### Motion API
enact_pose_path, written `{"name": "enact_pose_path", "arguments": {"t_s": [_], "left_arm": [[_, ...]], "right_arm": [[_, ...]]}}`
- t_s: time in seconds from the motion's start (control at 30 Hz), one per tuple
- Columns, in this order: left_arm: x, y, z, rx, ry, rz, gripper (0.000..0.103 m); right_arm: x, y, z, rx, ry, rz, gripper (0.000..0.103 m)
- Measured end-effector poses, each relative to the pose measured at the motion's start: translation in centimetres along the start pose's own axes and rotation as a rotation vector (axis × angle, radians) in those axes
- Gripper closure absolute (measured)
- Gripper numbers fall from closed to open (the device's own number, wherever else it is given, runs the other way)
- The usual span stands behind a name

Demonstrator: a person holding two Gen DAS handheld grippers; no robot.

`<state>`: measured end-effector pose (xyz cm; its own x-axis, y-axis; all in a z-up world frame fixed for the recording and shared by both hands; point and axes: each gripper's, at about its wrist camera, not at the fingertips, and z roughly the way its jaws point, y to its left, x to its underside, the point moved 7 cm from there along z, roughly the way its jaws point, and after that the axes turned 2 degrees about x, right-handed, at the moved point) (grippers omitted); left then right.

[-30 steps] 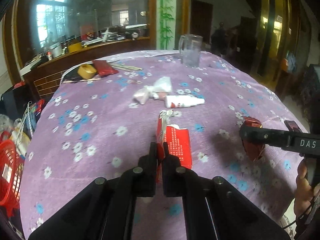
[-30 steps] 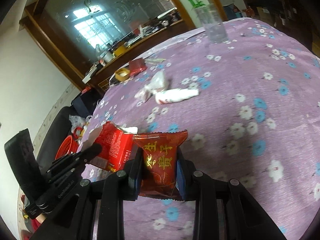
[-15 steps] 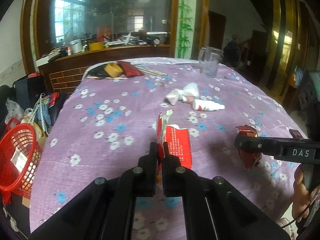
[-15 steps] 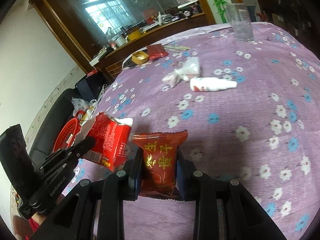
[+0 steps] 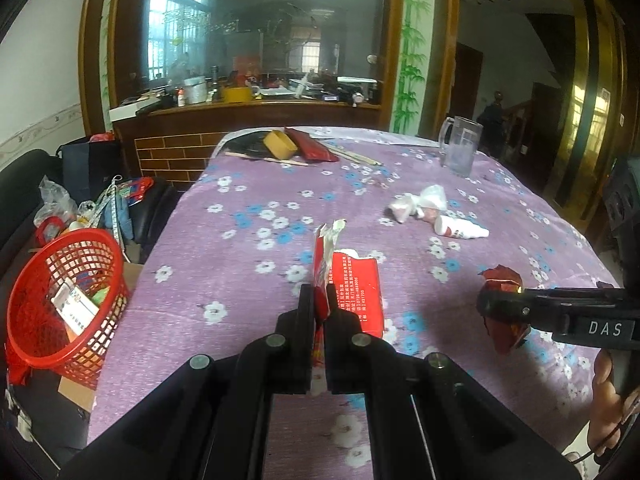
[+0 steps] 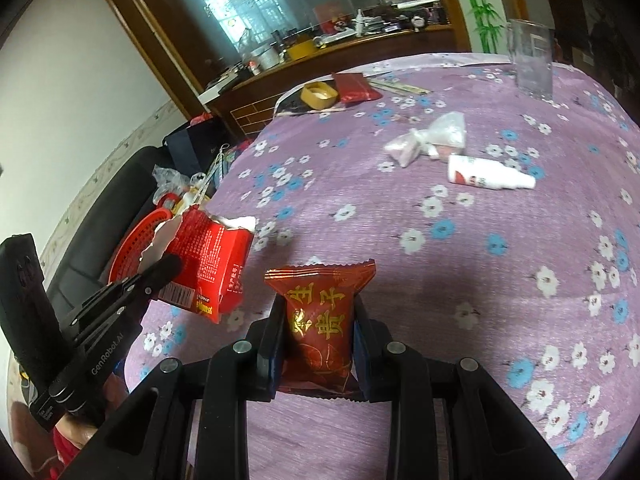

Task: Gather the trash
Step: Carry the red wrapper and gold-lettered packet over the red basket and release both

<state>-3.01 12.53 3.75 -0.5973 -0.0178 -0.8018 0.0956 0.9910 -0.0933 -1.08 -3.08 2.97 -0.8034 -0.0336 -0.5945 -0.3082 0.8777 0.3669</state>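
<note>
Left wrist view, red carton point(image 5: 354, 288) pinched, red basket point(image 5: 60, 304) beyond table edge point(image 5: 132, 300)

Matt woven cloth point(image 6: 500, 280) covers the bench; the wrapper point(image 6: 320, 320) is glossy foil, the basket point(image 5: 64, 300) glossy plastic mesh, the mug point(image 5: 458, 146) clear glass.

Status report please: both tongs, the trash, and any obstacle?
Left tongs shut on torn red carton. Right tongs shut on red snack packet. Red basket left, path open.
</note>
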Motion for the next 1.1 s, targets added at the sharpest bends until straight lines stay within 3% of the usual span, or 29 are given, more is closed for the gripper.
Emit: {"name": "enact_pose_path", "arguments": {"t_s": [0.67,1.1], "left_arm": [[0.4,6.7,-1.9,-0.046,-0.039,-0.102,0.099],[-0.1,13.4,-5.2,-0.128,-0.096,-0.176,0.099]], "right_arm": [[-0.9,6.3,4.0,-0.016,0.055,-0.102,0.072],[-2.3,12.2,5.8,-0.058,0.075,-0.182,0.071]]}}
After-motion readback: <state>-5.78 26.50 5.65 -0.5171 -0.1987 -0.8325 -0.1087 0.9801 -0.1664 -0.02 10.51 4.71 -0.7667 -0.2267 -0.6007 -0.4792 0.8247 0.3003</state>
